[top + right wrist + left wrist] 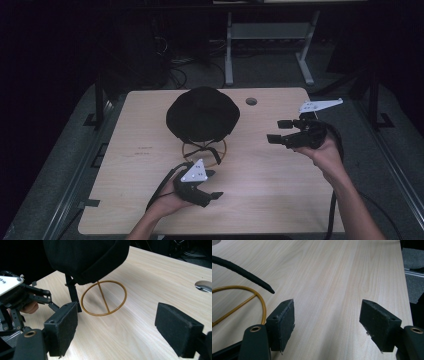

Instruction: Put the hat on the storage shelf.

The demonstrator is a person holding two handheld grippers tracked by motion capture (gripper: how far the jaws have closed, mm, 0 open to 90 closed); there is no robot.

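A black hat [202,114] sits on a gold wire stand whose ring base [204,151] rests on the light wooden table [135,150]. In the right gripper view the hat [85,257] hangs over the ring base [103,298], and a black strap [73,293] drops from its brim. My left gripper [214,185] rests low on the table just in front of the stand, jaws open and empty; its own view shows the gripper [327,325] beside the ring [249,298] and a black strap tip [249,277]. My right gripper [277,131] hovers right of the hat, open and empty, also seen as gripper [116,325].
A round cable hole [251,101] lies in the table's far right part, seen as hole [203,286] in the right gripper view. A grey table frame [265,45] and cables stand on the dark floor beyond. Bare wood stretches left of the stand and along the front edge.
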